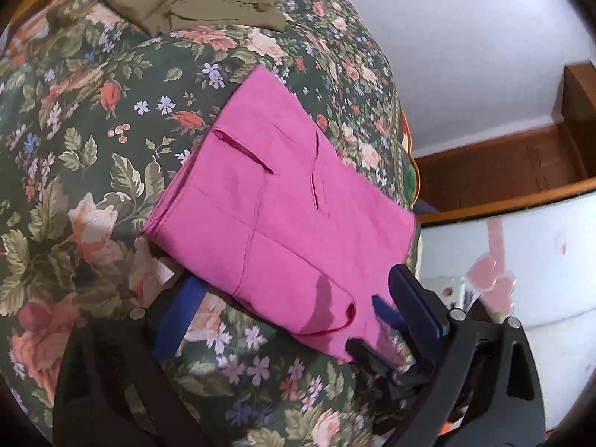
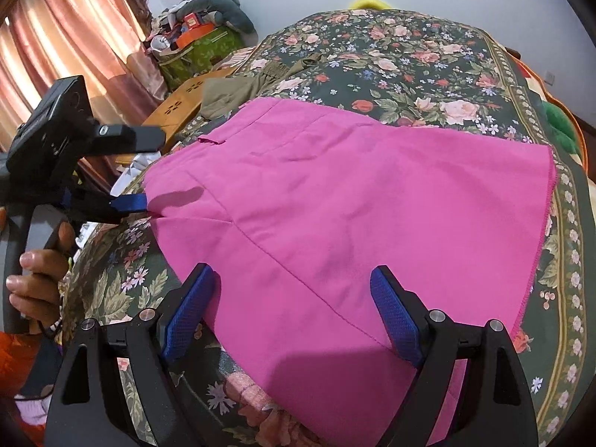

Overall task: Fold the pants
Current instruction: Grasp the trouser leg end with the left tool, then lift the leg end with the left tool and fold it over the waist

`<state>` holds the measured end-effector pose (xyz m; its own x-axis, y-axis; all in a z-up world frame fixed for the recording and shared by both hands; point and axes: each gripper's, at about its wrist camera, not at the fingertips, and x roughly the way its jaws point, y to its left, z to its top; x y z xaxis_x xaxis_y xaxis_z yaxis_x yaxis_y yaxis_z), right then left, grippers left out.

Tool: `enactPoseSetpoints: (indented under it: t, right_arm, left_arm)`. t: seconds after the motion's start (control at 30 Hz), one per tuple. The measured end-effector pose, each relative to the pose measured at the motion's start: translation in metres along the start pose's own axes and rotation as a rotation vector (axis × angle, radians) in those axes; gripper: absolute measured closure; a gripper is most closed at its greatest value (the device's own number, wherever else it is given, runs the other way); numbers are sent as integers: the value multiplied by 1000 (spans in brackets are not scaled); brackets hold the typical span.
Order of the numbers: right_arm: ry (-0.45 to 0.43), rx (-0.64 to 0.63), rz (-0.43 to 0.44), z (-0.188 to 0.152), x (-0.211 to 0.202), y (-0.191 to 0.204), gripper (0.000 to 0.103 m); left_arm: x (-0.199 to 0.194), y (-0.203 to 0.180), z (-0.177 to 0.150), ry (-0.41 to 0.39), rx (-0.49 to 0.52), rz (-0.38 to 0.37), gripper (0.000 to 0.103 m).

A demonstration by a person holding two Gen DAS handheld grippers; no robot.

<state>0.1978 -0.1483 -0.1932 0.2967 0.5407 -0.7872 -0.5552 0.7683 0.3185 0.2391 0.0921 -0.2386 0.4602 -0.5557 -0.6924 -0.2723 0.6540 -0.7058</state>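
Bright pink pants lie folded flat on the floral bedspread; they also fill the middle of the right wrist view. My left gripper is open, with its blue fingers spread at the near edge of the pants; one finger lies on the bedspread at the pants' edge. It shows from the side in the right wrist view, its tip touching the pants' left edge. My right gripper is open and empty, its fingers spread over the pants' near edge.
An olive garment lies crumpled at the far end of the bed, also seen in the right wrist view. A wooden bed frame and a white wall are to the right. Pink curtains and a heap of clutter stand at the left.
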Motion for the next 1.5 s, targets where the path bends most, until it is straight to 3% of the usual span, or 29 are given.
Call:
enactPoseSetpoints:
  t: [0.07, 0.13, 0.17, 0.2, 0.3, 0.57, 0.93, 1.03, 1.3, 1.5]
  right_arm:
    - [-1, 1, -2, -1, -1, 1, 20]
    - [-1, 4, -3, -1, -1, 1, 20]
    - [-1, 7, -2, -2, -2, 0, 20]
    - [-1, 9, 0, -2, -2, -1, 19]
    - [0, 17, 5, -3, -3, -2, 19]
    - [-10, 38, 12, -7, -10, -4, 19]
    - [-16, 46, -1, -14, -15, -6, 20]
    - [-15, 54, -2, -14, -14, -7, 20]
    - [-13, 72, 5, -14, -14, -10, 20]
    - [-108, 116, -32, 1, -32, -22, 20]
  left_arm:
    - [1, 2, 5, -9, -21, 1, 14]
    - [4, 2, 9, -13, -12, 41, 44]
    - [7, 2, 10, -14, -10, 74, 52]
    - [10, 3, 12, -16, -9, 102, 70]
    - [13, 4, 13, -31, 3, 138, 81]
    - [-13, -19, -9, -171, 232, 327, 91]
    - [-77, -37, -70, -484, 599, 801, 92]
    - [-77, -51, -80, -559, 698, 886, 93]
    - [-67, -98, -83, -594, 855, 799, 93]
    - [-52, -135, -91, -587, 993, 751, 93]
